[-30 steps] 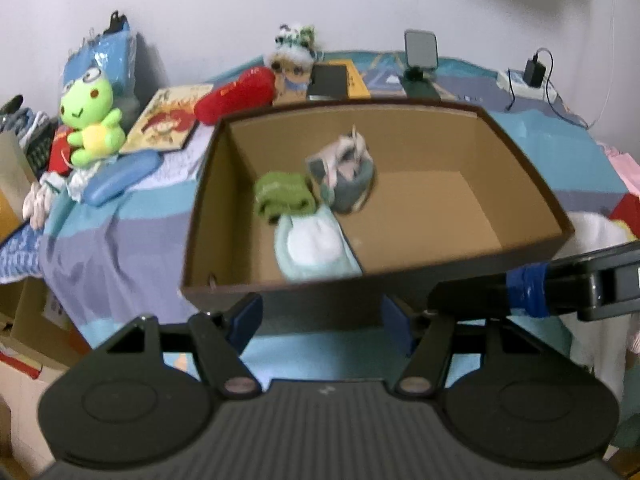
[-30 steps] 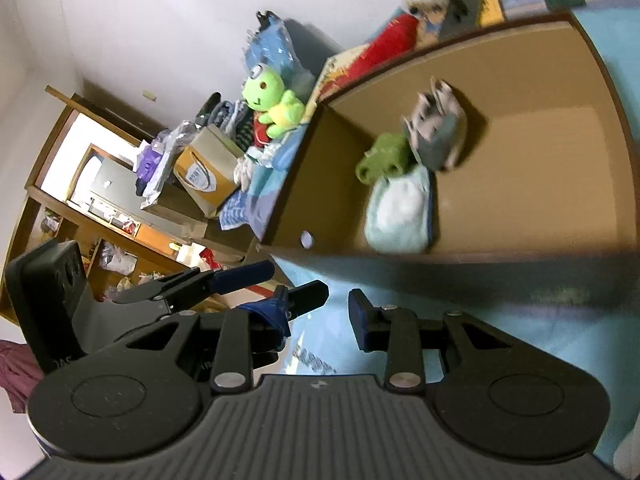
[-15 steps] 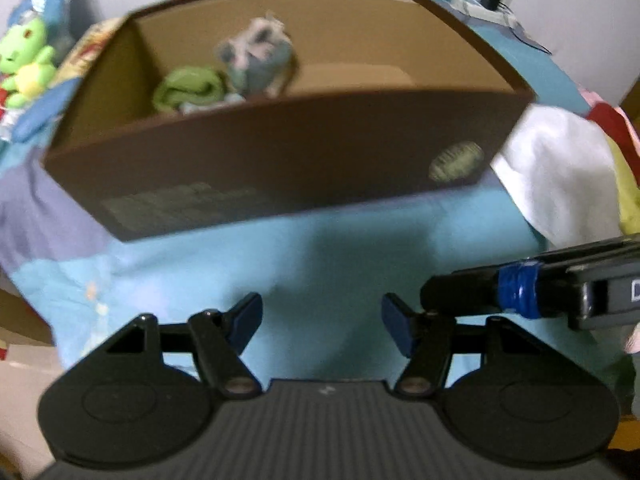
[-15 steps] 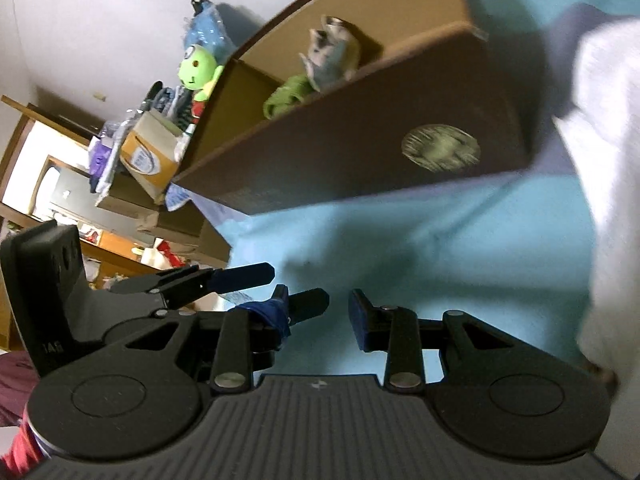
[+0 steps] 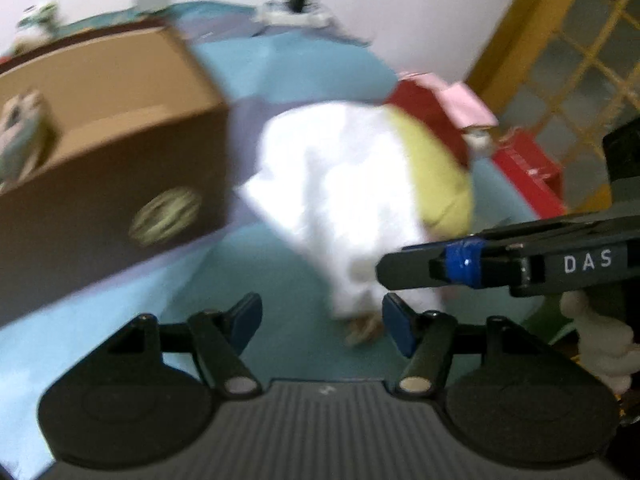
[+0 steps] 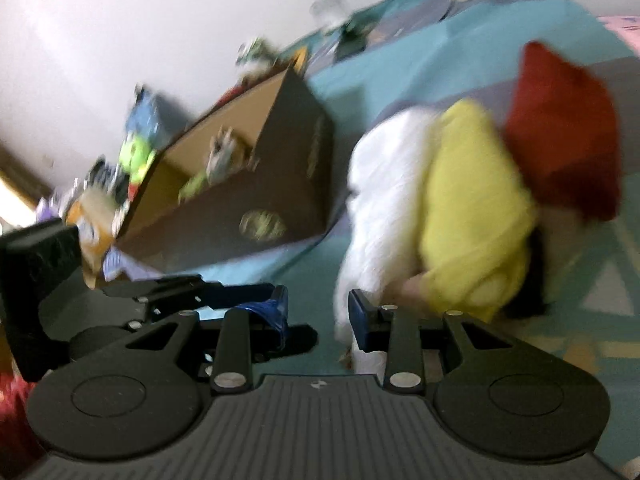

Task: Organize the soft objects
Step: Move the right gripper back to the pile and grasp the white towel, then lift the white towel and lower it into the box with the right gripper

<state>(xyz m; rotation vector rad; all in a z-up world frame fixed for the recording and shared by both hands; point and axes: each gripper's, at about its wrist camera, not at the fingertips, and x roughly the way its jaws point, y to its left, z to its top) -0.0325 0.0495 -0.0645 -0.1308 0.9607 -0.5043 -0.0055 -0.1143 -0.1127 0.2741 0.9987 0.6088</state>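
A pile of soft cloths lies on the blue bed cover: a white one in front, a yellow one behind it, a red one at the back. The same white, yellow and red cloths show in the right wrist view. A brown cardboard box stands to their left, with rolled socks inside. My left gripper is open and empty just before the white cloth. My right gripper is open and empty beside it, its right finger near the cloth's lower edge.
A pink folded item and a red box lie past the pile near a yellow lattice door. A green frog plush and clutter sit beyond the box. A power strip lies at the bed's far edge.
Both grippers have swung right and down, away from the box opening toward the cloth pile. The box has shifted left in both views. Both jaws stay open.
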